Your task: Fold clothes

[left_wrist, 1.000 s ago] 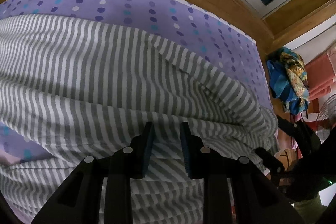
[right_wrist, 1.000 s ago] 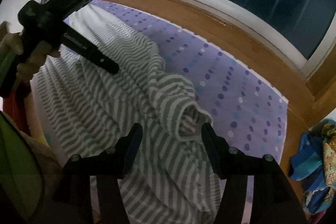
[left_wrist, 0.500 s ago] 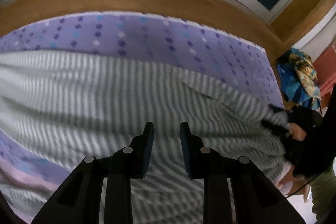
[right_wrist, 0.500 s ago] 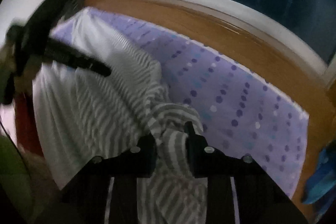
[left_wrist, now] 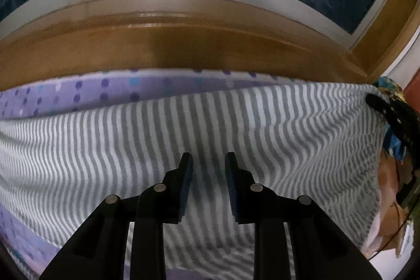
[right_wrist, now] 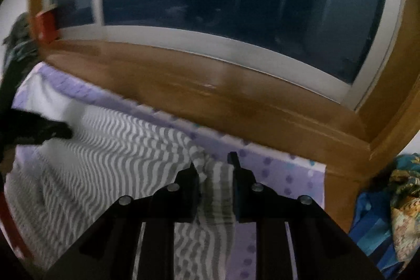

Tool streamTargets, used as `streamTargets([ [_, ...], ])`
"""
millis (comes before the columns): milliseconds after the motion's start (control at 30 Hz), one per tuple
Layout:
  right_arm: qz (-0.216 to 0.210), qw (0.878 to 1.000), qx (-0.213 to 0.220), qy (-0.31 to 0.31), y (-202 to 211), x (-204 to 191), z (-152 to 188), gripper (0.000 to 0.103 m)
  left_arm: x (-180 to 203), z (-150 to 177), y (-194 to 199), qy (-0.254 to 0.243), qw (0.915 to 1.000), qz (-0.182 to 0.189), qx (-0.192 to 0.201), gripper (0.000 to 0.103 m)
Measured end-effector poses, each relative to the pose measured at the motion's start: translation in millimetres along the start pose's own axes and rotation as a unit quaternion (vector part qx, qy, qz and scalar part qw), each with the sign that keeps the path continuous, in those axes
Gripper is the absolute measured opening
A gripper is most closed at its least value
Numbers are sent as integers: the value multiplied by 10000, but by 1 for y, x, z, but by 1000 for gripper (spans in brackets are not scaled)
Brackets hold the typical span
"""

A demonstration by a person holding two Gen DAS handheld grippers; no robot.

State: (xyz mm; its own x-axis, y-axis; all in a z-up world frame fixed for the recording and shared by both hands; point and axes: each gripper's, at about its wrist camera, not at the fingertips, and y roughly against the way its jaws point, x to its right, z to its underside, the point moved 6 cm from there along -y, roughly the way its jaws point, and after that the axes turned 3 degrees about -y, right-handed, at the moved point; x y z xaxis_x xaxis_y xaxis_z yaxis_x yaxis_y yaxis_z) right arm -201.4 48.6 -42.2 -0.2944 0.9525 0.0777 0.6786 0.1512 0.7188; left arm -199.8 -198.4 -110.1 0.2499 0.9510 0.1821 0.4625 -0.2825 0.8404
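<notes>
The grey-and-white striped garment (left_wrist: 183, 127) is spread taut over the bed's purple dotted sheet (left_wrist: 78, 96), below a wooden ledge (left_wrist: 183, 49) and window. The right tool (right_wrist: 215, 175) is closing, with a bunched corner of the garment between its jaws. The left tool (left_wrist: 208, 175) is narrowly parted with striped cloth between its jaws; a grip cannot be confirmed.

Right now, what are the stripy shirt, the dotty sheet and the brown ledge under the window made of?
The grey-and-white striped garment looks like soft knit cloth: it ripples and drapes, matte. The purple dotted bedsheet seems a thin woven fabric, printed with dots, lying smooth. The brown ledge looks like varnished wood: warm colour, faint grain, shiny highlights, though it could be laminate.
</notes>
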Motion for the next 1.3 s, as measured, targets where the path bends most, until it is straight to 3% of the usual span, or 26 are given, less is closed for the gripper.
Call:
streamTargets([
  [133,160,9992,-346,-145,-47,9,-8,18,-5,-16,-29,-128,9993,-353,63,24],
  [367,253,9938,-1002,-414,-121,20,15,19,-16,-22,-56,-158,9990,-426,3,24],
  [433,263,9932,-1034,-476,-125,22,18,21,-18,-20,-53,-159,9992,-372,-54,24],
  [567,197,9907,-1185,-640,-121,31,20,37,-27,-7,-35,-85,9994,-275,-179,24],
  [733,90,9905,-1130,-779,-81,45,18,40,-49,13,3,-39,9995,-285,-164,24],
  [800,-47,9929,-993,-647,-63,41,14,40,-59,18,19,-2,9999,-109,-111,24],
  [867,-406,9947,-865,-389,-48,22,8,40,-65,23,32,9,9999,93,-74,24],
  [1067,-1286,9878,-873,80,-24,-61,-8,40,-85,37,65,-460,9984,95,-316,25],
  [1167,-1360,9862,-805,496,-16,-108,-19,40,-108,31,68,-903,9954,18,-305,25],
  [1300,-1360,9823,-972,847,-36,-176,-25,40,-144,13,64,-1441,9887,186,-384,25],
])
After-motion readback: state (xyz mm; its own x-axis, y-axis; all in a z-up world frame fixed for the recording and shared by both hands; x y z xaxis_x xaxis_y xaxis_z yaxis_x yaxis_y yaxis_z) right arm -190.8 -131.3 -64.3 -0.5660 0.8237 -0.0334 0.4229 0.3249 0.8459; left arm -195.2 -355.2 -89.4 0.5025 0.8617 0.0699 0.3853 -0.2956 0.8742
